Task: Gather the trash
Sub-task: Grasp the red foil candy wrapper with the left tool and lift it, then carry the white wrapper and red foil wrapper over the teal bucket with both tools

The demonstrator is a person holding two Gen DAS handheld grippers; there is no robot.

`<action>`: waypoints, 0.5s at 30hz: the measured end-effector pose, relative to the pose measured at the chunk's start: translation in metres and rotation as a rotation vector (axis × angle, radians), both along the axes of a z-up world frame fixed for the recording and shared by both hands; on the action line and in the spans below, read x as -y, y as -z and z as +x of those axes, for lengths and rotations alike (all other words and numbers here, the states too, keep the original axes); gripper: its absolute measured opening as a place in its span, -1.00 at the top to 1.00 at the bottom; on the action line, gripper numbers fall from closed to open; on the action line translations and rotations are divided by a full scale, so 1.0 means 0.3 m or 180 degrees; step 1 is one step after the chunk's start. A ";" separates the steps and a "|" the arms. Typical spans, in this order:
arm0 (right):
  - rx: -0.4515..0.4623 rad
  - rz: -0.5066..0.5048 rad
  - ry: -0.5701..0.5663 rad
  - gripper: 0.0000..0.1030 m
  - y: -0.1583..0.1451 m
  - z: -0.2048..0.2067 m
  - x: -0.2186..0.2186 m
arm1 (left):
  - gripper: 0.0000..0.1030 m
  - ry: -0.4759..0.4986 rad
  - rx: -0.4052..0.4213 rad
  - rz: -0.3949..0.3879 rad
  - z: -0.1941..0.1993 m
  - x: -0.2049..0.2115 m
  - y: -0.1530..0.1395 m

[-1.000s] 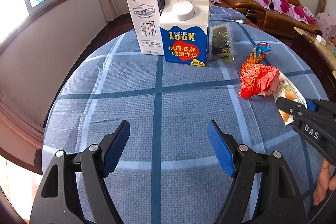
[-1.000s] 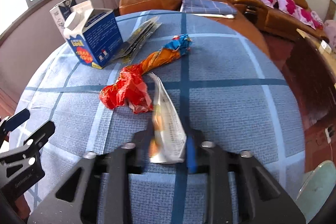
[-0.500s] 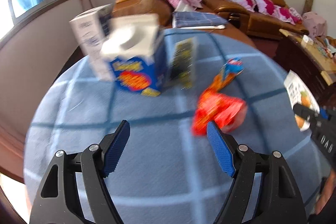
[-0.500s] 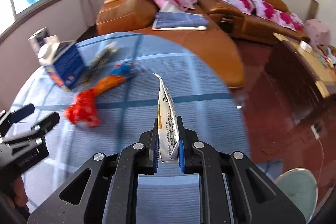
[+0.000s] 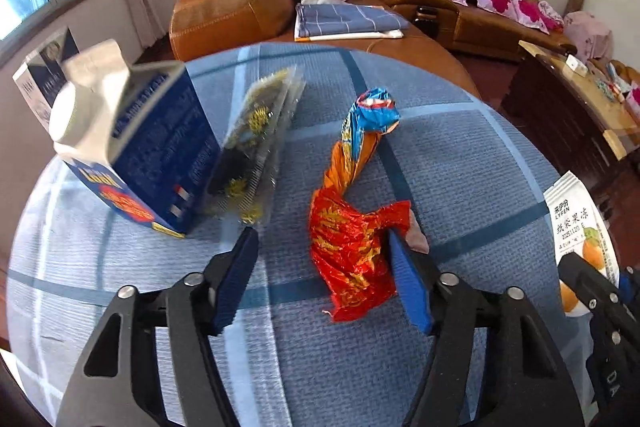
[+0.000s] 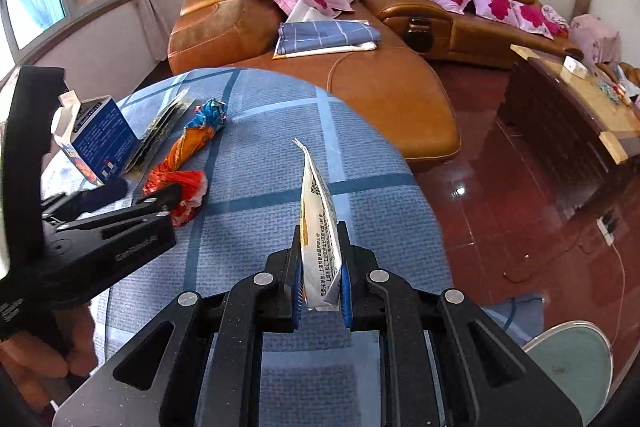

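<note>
A crumpled red and orange wrapper (image 5: pixel 354 227) lies on the blue checked table (image 5: pixel 460 163). My left gripper (image 5: pixel 324 247) is open, and its jaws straddle the wrapper's red end; the right pad (image 5: pixel 408 287) touches the wrapper. The wrapper also shows in the right wrist view (image 6: pixel 182 163). My right gripper (image 6: pixel 320 267) is shut on a white snack packet (image 6: pixel 318 227) and holds it upright above the table; the packet also shows at the right edge of the left wrist view (image 5: pixel 576 227).
A blue carton (image 5: pixel 132 155) and a white milk carton (image 5: pixel 44 83) stand at the table's left, with a clear dark packet (image 5: pixel 260 143) beside them. Brown sofas (image 6: pixel 360 75) stand behind the table. A pale green bin (image 6: pixel 572 367) sits on the floor at lower right.
My left gripper has moved right and forward to the red wrapper. My right gripper has lifted the white packet off the table and swung right.
</note>
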State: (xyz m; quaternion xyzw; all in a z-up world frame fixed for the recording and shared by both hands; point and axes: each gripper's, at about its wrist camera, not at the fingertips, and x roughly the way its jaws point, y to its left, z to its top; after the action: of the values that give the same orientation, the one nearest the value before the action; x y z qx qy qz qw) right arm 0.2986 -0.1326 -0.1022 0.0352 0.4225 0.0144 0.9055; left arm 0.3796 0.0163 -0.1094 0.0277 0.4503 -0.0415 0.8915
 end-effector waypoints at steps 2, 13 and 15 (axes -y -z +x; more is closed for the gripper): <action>0.0012 -0.0013 -0.0009 0.70 0.000 -0.004 -0.007 | 0.18 0.0071 0.0022 -0.0054 -0.007 0.003 -0.003; 0.0093 -0.0013 0.0002 0.70 -0.033 -0.048 -0.012 | 0.51 0.0143 0.0051 -0.0064 -0.072 -0.009 -0.025; 0.0113 -0.0027 -0.0002 0.70 -0.047 -0.060 -0.016 | 0.51 0.0140 0.0077 -0.0020 -0.096 -0.017 -0.034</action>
State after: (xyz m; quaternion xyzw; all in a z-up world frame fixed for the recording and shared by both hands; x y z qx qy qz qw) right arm 0.2808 -0.1278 -0.0882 0.0311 0.4064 0.0135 0.9131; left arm 0.3507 0.0213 -0.0994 0.0353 0.4387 -0.0622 0.8958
